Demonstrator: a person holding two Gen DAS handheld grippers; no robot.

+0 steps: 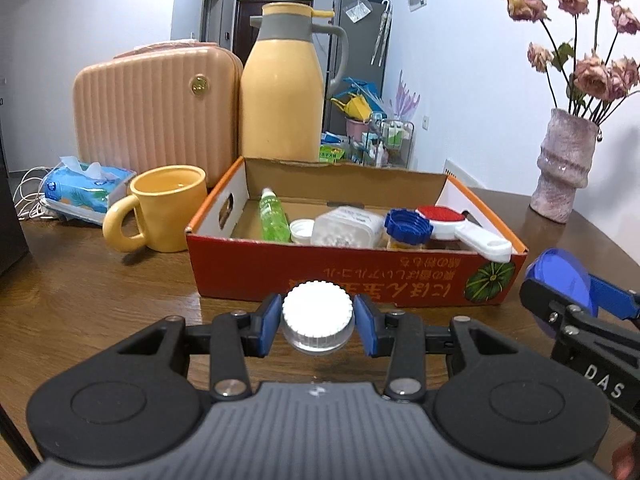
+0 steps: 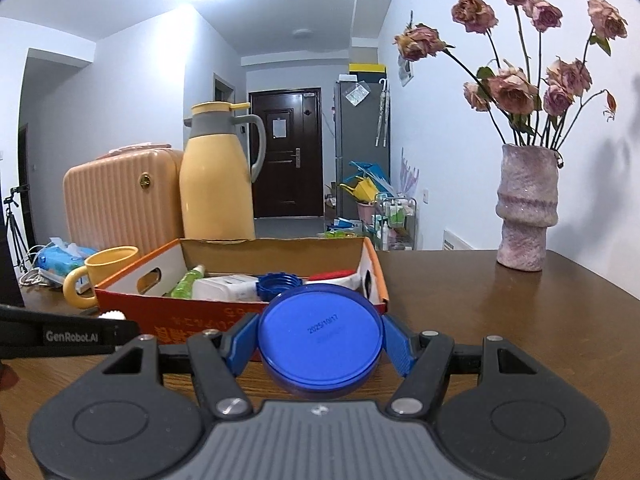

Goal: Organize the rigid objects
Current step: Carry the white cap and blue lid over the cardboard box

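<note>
Rigid objects, mostly gathered: the cardboard box (image 1: 352, 276) on the table (image 1: 100, 296) already holds a green bottle (image 1: 274, 216) lying at its left, a small white cap (image 1: 301, 231), a white lidded tub (image 1: 347, 227) in the middle, a blue ridged lid (image 1: 408, 226) on a jar, and a red-and-white brush (image 1: 460, 228) whose handle overhangs the right near rim. Two items appear to remain outside, each held just near of the box's front wall: the left gripper (image 1: 318, 322) pinches a white-capped clear bottle (image 1: 318, 320) between its jaws, and the right gripper (image 2: 320, 340) pinches a blue-lidded jar (image 2: 319, 338) in the same way. Judged from this, the task is near its end; what is left is carrying both over the front wall and setting them in free space inside. A yellow mug (image 1: 166, 208) stands left of the box, seemingly empty, with a tissue pack (image 1: 86, 188) farther left, and a yellow thermos (image 1: 282, 84) and pink case (image 1: 156, 110) behind.
</note>
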